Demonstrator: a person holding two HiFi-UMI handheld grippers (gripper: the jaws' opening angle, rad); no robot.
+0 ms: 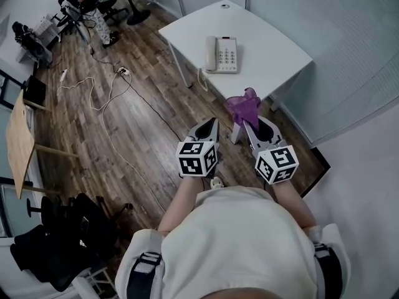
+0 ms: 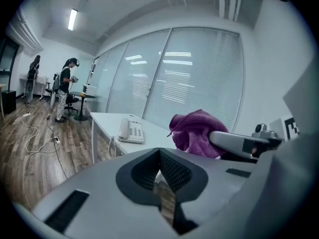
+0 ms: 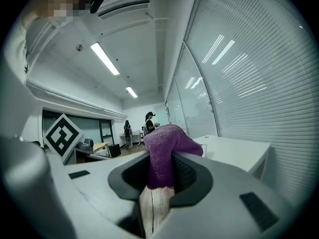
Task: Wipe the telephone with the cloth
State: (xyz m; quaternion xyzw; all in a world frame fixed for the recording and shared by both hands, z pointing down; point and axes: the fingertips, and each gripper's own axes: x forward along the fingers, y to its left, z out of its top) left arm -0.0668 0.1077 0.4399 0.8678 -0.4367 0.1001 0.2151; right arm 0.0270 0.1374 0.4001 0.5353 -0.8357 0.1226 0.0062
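Note:
A white telephone [image 1: 222, 54] lies on the white table [image 1: 268, 36], its cord hanging over the near edge. The phone [image 2: 131, 131] also shows ahead in the left gripper view. A purple cloth [image 1: 243, 106] is pinched in my right gripper [image 1: 249, 124], which is held in the air short of the table's near corner. The cloth [image 3: 162, 156] bulges out between the jaws in the right gripper view. My left gripper [image 1: 211, 124] hovers beside it, shut with nothing between its jaws, and sees the cloth [image 2: 195, 132] to its right.
Cables and a power strip [image 1: 123, 71] trail across the wooden floor left of the table. A glass partition with blinds [image 1: 349, 48] runs behind the table. A person [image 1: 84, 5] stands at a far desk. A wooden table [image 1: 19, 143] and dark chairs [image 1: 62, 235] stand at left.

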